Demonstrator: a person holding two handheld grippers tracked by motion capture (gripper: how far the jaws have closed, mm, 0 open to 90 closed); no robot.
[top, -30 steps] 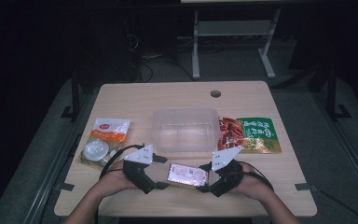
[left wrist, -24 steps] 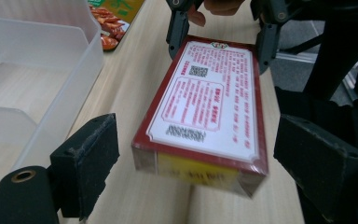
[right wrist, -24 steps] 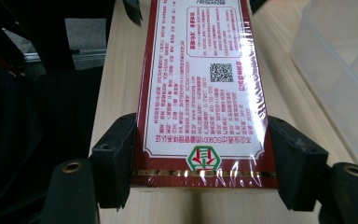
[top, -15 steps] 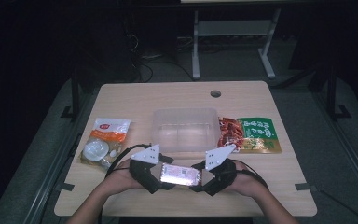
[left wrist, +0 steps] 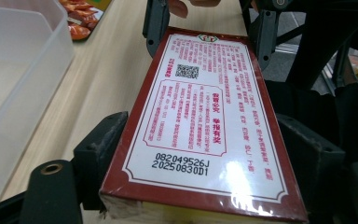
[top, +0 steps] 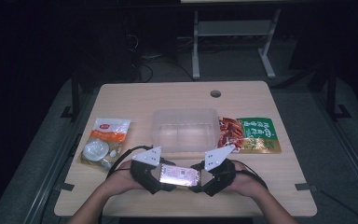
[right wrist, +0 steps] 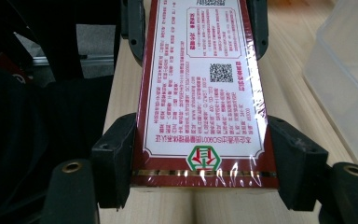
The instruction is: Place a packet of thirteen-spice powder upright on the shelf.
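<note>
A flat dark-red box (top: 180, 175) in clear wrap, its white label printed in red, is held level just above the table's front edge between my two grippers. My right gripper (top: 204, 179) is shut on its right end; in the right gripper view its pads press both long sides of the box (right wrist: 200, 93). My left gripper (top: 161, 177) has just been closing on the left end. In the left gripper view the box (left wrist: 205, 116) lies between its jaws, and both pads touch its sides.
A clear plastic container (top: 185, 128) stands just behind the box. A red and green snack packet (top: 249, 135) lies to its right, an orange and white packet (top: 103, 142) to its left. The wooden table (top: 168, 95) has a cable hole (top: 215, 93) at the back.
My left gripper has slid right onto the box's left end and its jaws have narrowed around it. The box and right gripper have shifted slightly left.
</note>
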